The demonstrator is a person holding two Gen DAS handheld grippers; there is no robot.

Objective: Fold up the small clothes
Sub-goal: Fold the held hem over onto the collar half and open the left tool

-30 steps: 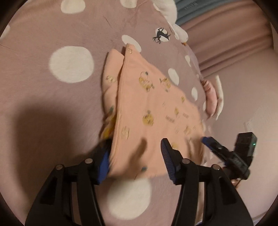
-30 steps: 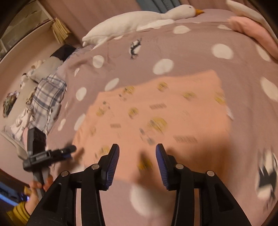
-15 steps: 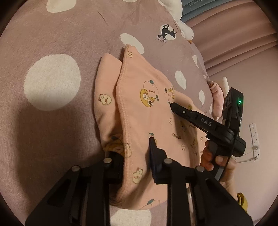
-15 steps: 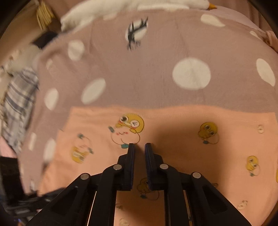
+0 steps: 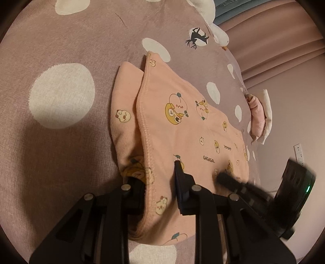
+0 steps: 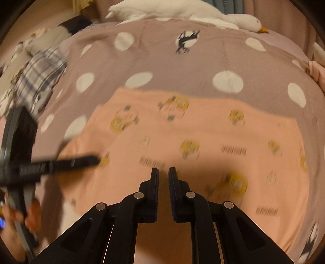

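Bedspread first: mauve plush bedspread with big white dots (image 5: 61,95) fills both views, and spread across it lies our peach-pink cotton baby garment printed with little yellow cartoon animals (image 5: 195,130), one stitched hem doubled over a lower layer on its left side. Along the far edge sits a long white goose plush toy (image 6: 182,10), with a grey plaid cloth (image 6: 38,79) bunched off to the left, well clear of the work. Our left gripper (image 5: 160,182) has its jaws pinching the near hem, gathered layers bulging between the fingers. Our right gripper (image 6: 163,178) hovers over the middle of the garment, jaws drawn almost together with a thin gap and nothing between them; that view is motion-blurred. For a clean fold, we judge the left pinch should hold every layer of that hem, lift only enough to clear the plush, and travel straight across so the edges meet square. The right could pin or smooth the crease line, since soft knit on pile will likely drag and bunch.
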